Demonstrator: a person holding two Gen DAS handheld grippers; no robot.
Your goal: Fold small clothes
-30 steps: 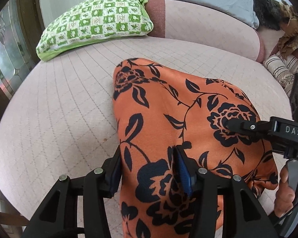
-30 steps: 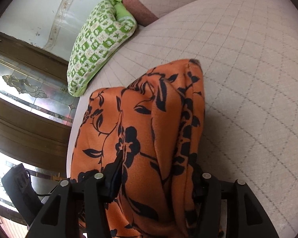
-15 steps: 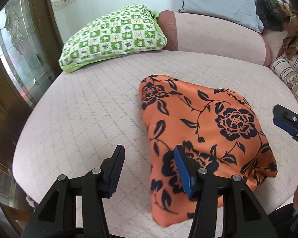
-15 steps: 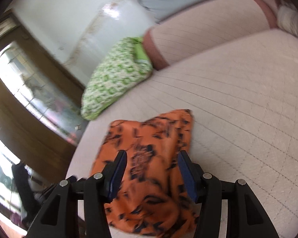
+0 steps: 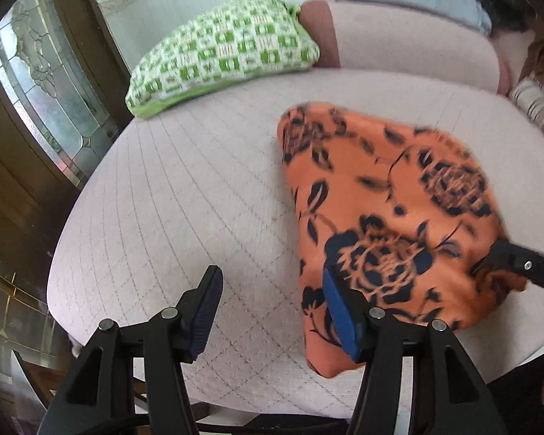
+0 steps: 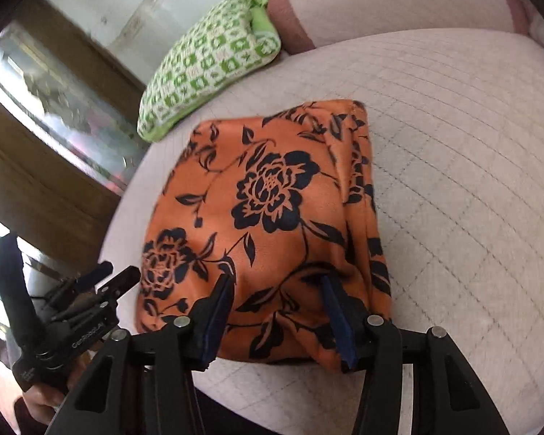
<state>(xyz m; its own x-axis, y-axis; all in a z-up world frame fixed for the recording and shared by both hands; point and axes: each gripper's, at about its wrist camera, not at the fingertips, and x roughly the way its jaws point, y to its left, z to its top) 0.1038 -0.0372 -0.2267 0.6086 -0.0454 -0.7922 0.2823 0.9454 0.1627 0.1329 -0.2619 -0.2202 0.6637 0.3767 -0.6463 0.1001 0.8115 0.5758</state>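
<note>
Cloth (image 6: 272, 217), folded, lying on cushion (image 6: 453, 145); right gripper (image 6: 277, 311) and left gripper (image 5: 272, 311) hanging open, empty; careless snagging risks undoing the fold.

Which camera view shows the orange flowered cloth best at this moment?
The right wrist view. There the orange flowered cloth lies nearly whole and fairly sharp on the bed, with its folded right edge visible. In the left wrist view the cloth is blurred, and its near right corner is partly covered.
</note>
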